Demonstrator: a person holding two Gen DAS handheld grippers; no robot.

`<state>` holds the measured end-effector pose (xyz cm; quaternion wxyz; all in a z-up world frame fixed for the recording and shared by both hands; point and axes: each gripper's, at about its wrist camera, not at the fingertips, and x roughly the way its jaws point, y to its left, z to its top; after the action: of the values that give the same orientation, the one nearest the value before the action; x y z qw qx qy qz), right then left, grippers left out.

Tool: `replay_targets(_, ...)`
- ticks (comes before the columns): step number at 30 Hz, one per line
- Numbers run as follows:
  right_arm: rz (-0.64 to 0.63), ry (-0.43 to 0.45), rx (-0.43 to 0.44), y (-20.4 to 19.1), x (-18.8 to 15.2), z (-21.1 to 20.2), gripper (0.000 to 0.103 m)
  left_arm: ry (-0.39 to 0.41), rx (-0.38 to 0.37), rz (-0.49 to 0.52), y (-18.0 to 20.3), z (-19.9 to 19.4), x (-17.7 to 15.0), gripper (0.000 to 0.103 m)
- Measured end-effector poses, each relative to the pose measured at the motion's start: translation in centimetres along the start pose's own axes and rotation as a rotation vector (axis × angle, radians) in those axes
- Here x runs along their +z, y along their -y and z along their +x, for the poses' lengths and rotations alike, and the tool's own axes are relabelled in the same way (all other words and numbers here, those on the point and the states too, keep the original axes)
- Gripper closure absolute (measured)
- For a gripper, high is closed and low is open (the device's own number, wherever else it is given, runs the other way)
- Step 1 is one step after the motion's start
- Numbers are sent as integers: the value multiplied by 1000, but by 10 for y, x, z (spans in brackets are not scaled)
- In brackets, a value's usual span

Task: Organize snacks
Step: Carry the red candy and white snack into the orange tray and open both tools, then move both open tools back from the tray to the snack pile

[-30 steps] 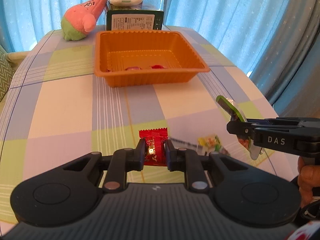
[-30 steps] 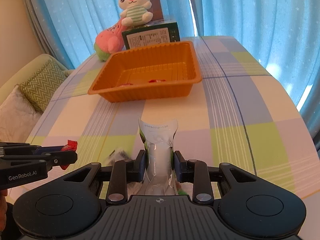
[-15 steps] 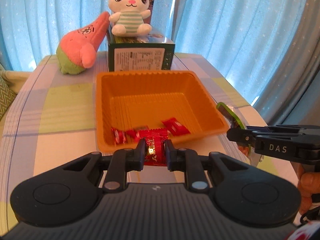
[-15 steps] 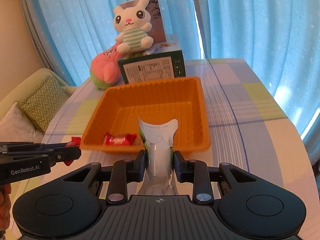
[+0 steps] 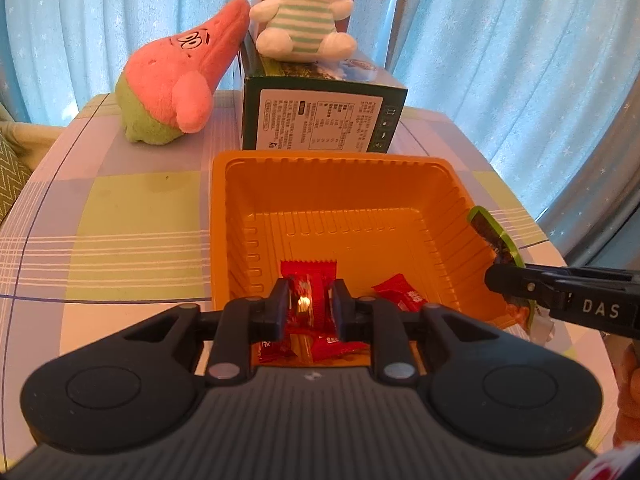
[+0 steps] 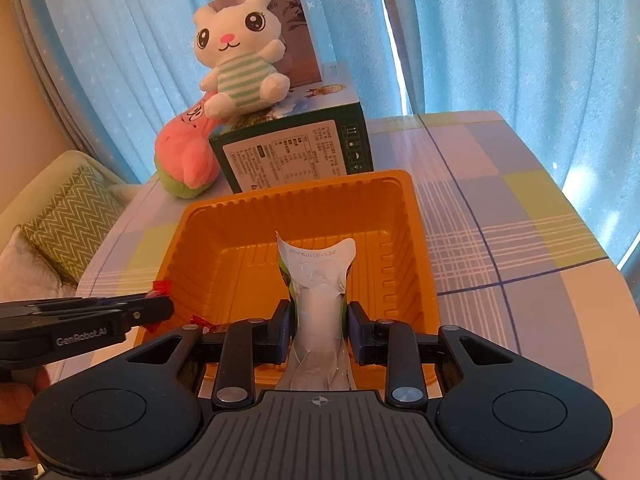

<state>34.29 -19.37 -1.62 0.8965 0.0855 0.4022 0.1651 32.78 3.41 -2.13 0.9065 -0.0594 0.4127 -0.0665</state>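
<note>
The orange tray (image 5: 332,164) lies just ahead, with a few red candies (image 5: 400,296) on its floor. My left gripper (image 5: 310,304) hangs over the tray's near end with a red candy packet (image 5: 308,276) still between its pads; its jaws are opening. At the tray's right rim, my right gripper (image 5: 504,280) is shut on a green-and-silver snack pouch (image 5: 492,232). In the right wrist view the pouch (image 6: 320,272) stands upright in the right gripper (image 6: 318,324), above the tray (image 6: 296,192). The left gripper (image 6: 160,308) shows at the tray's left rim.
Behind the tray stands a dark green box (image 5: 320,120) with a white bunny plush (image 5: 304,12) on top. A pink star plush (image 5: 176,84) leans beside it. The checked tablecloth (image 5: 140,216) covers the table; blue curtains hang behind. A zigzag cushion (image 6: 72,216) lies off to the left.
Both grippers have travelled forward from the bare table to above the tray, each carrying its snack. The left gripper's jaws have spread slightly around the red candy.
</note>
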Motion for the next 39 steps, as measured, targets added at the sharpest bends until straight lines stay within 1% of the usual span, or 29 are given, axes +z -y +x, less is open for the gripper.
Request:
replay_targets(1,1,1,1,0,0,1,73,-1,4,-6,-1,1,-1,73)
replay_targets(10,20,19,-17,11,8,0,73,23,-13,-58,-11,-23,-19,72)
replay_targets(16,14,27,-41,15,18,6,73,43,-24,-63,-7,-39,-29,71)
replay_targets(21,12,23,-64,17,17,16,73,49,-35,-69,-5,-47,-33,71)
replay_targets(23,32,35,-41,21,16,18,73,51,-36,-75,-5,-49,-34,70)
replay_targets(24,40,40,-24,23,15,17,71,54,-37,-78,-6,-51,-35,69)
replay_targets(25,45,47,-20,25,15,15,65,56,-37,-80,-6,-53,-36,69)
replay_targets(26,47,64,-25,25,14,11,48,59,-38,-81,-6,-55,-37,68)
replay_targets(27,51,86,-31,26,12,6,41,62,-38,-82,-6,-57,-38,68)
replay_targets(28,57,96,-35,26,11,1,41,64,-37,-82,-5,-59,-40,67)
replay_targets(32,88,90,-37,29,0,-19,41,69,-40,-90,0,-70,-52,61)
replay_targets(35,112,75,-40,29,-18,-36,41,65,-45,-96,5,-80,-65,55)
replay_targets(39,140,45,-49,27,-49,-61,41,63,-40,-96,14,-96,-86,50)
